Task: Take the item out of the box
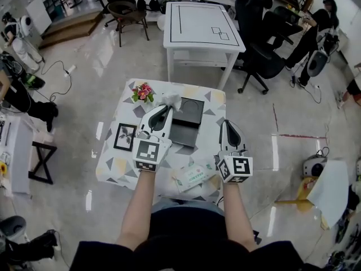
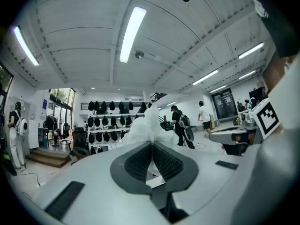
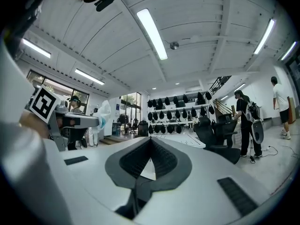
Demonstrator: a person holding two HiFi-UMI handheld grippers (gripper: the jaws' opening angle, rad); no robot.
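L gripper: jaws closed, pinching a white crumpled item, thin and bunched like tissue or film, which sticks out past the tips. R gripper: jaws closed tip to tip, nothing between them.

Head view: both grippers are held over a small surface w/ a patterned cloth. The white crumpled item hangs at the tip of the L gripper. It's up in the air, out of the black box, and lines up w/ the box's far-left corner. The box sits open at mid-surface, inside dark. R gripper is just right of the box, apart from it.

Only the head view shows the rest of the surface:
- flowers at the far-left corner
- picture frame left of the box
- wipes pack at the near edge, between the two grippers
- white table beyond

Neither gripper view shows the box or the surface, only ceiling and room. The L gripper view has a person walking past wall racks. The R gripper view shows the L gripper from the side w/ the item at its tip.
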